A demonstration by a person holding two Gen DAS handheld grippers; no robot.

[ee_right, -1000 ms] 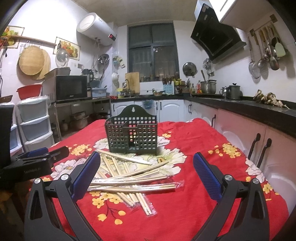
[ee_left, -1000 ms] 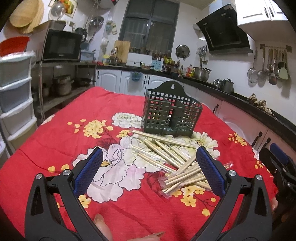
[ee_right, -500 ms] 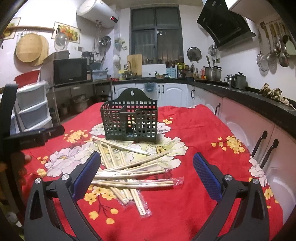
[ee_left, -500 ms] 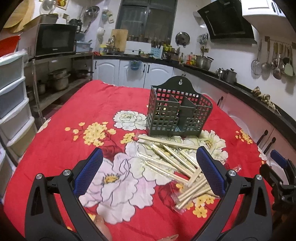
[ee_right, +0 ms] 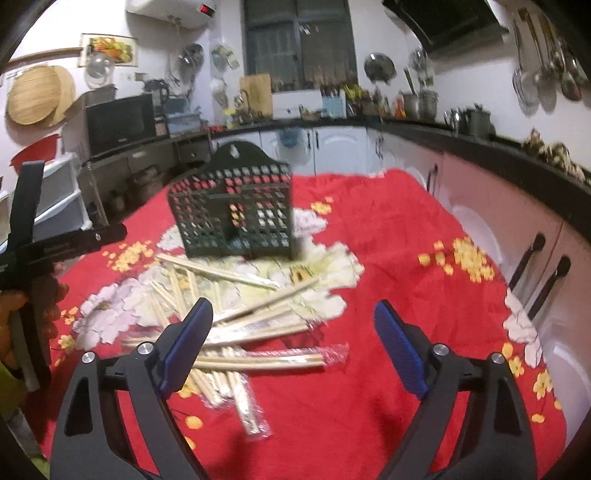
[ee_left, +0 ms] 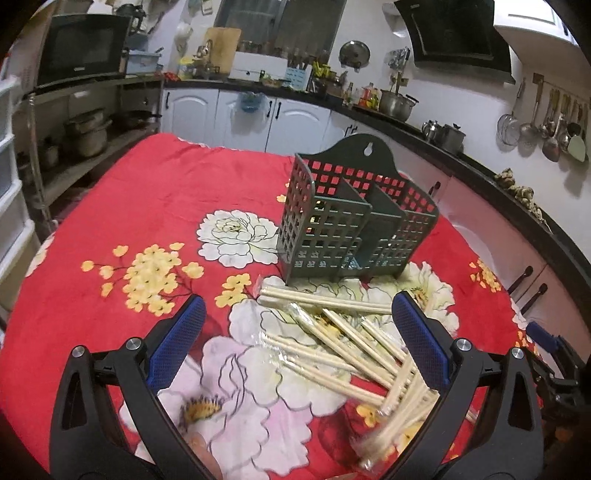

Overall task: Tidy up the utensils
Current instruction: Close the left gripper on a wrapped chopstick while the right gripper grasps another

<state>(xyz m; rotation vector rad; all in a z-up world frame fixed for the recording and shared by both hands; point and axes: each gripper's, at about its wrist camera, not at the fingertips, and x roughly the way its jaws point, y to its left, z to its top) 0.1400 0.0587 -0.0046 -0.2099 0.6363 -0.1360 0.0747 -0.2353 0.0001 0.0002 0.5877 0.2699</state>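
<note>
Many pale wrapped wooden chopsticks [ee_left: 332,347] lie mid-frame below the dark green plastic lattice caddy [ee_left: 354,221]; left gripper [ee_left: 299,343] and right gripper [ee_right: 291,347] gape wide, empty

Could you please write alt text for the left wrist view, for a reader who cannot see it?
The open left gripper hovers over wrapped chopsticks scattered on a red floral tablecloth, its jaws empty. Behind them stands an empty dark green utensil caddy.

no legible text, microwave [ee_left: 79,50] badge and water heater [ee_right: 173,11] red display too blurred
</note>
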